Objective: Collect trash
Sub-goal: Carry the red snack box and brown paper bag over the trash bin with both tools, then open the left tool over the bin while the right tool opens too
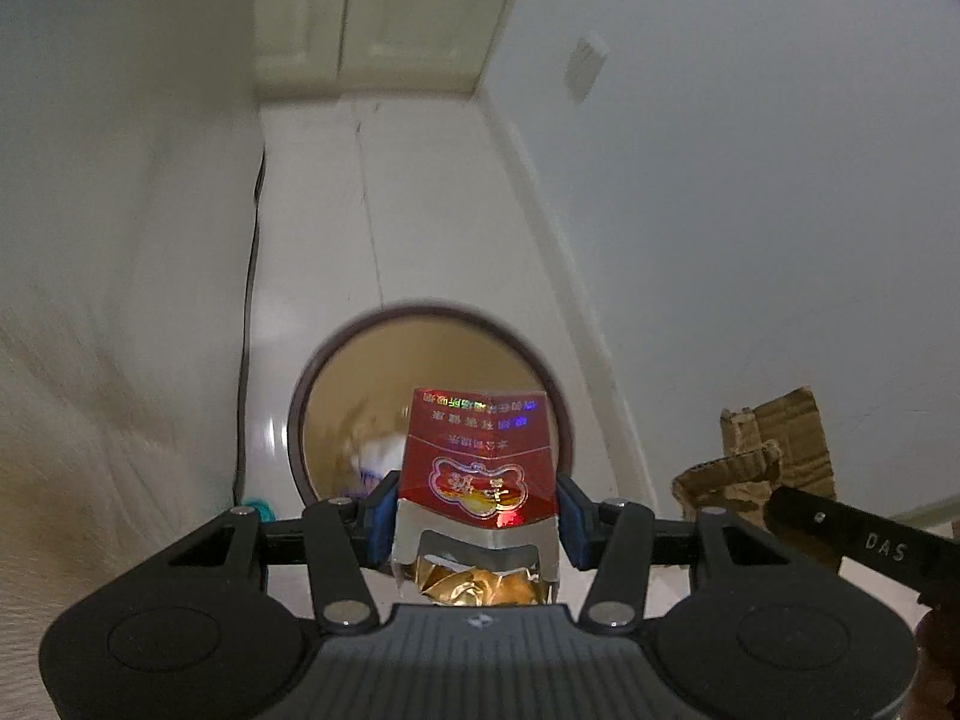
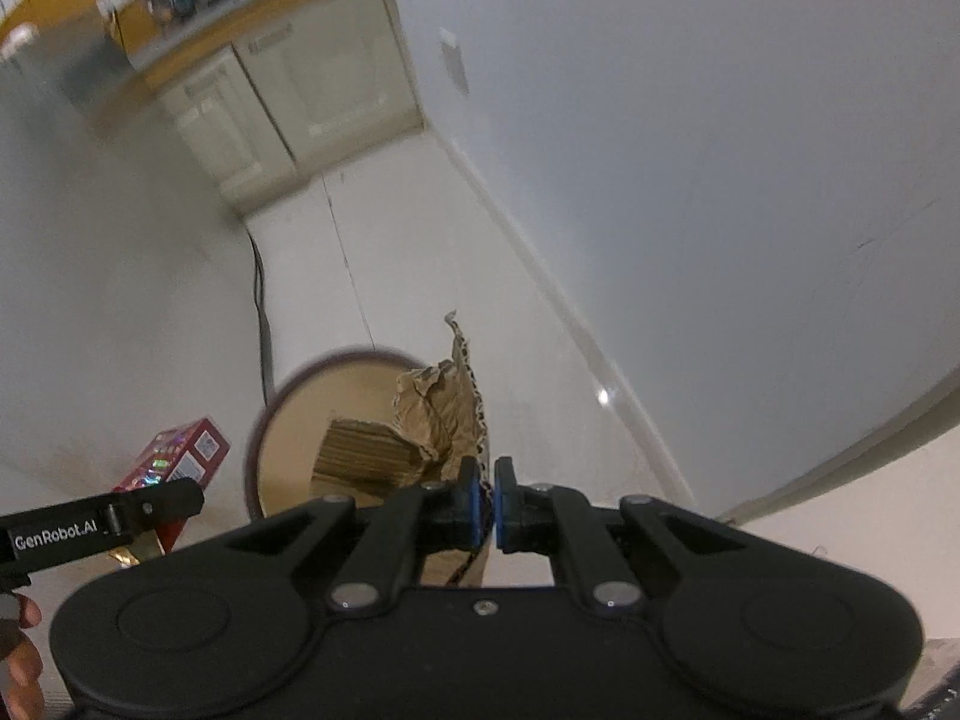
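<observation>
Blue-padded, the left claw [image 1: 477, 519] clamps a crumpled red cigarette pack with torn gold foil [image 1: 477, 468] by its sides, holding it just above the mouth of a round tan bin with a dark rim [image 1: 336, 396] on the white tiled floor [image 1: 420, 210]. Beside it, the right claw [image 2: 486, 504] is pinched shut on a torn, crumpled piece of brown cardboard [image 2: 432, 414], which hangs over the same bin's opening. Inside, some pale scraps already seem to lie, though blur hides what they are. Judging by this, both pieces have been picked up and brought to the bin; only releasing them remains.
</observation>
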The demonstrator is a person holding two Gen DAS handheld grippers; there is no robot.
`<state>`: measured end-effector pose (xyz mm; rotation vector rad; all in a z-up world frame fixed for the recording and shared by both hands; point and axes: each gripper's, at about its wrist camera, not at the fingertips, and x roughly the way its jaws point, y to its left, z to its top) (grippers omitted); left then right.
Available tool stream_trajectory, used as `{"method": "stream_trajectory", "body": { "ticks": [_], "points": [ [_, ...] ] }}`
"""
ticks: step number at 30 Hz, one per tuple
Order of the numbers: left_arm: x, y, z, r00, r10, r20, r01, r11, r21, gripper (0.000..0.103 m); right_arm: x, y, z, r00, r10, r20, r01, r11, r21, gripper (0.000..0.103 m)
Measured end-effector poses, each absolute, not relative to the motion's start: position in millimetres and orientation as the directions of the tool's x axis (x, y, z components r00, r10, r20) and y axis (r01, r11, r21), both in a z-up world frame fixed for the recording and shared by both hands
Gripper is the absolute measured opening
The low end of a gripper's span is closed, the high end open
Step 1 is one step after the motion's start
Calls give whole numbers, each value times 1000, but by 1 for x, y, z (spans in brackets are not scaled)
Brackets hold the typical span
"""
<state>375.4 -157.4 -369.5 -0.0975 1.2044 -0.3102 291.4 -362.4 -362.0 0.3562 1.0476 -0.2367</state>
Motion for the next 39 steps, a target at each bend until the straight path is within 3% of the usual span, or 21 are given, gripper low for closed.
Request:
{"method": "stream_trajectory", "body": {
  "ticks": [7, 15, 18, 21, 27, 28, 32, 39],
  "points": [
    [398, -137, -439, 276, -278, -920, 89, 960, -264, 52, 335, -336, -430, 399, 22, -917, 324, 932, 163, 5],
    [406, -116, -480, 285, -284, -915, -5, 955, -298, 52, 379, -316, -474, 395, 73, -916, 278, 941, 194, 6],
    [411, -114, -489, 296, -290, -910, -9, 952, -306, 52, 396, -309, -486, 425, 114, -898, 256, 936, 240, 14],
    [417, -116, -492, 306, -296, -905, 0, 951, -311, 52, 406, -303, -493, 461, 123, -879, 238, 937, 256, 32],
    [432, -125, -492, 341, -290, -894, 46, 955, -292, 54, 404, -308, -495, 456, 107, -884, 214, 950, 225, 34],
    [433, -128, -494, 336, -279, -900, 53, 959, -278, 55, 401, -309, -496, 443, 103, -890, 212, 953, 216, 34],
    [430, -129, -499, 314, -214, -925, 68, 977, -202, 79, 396, -313, -497, 407, 105, -907, 203, 958, 202, 34],
    [418, -125, -500, 267, -141, -953, 56, 990, -131, 90, 391, -314, -492, 378, 96, -921, 180, 968, 175, 38]
  ]
}}
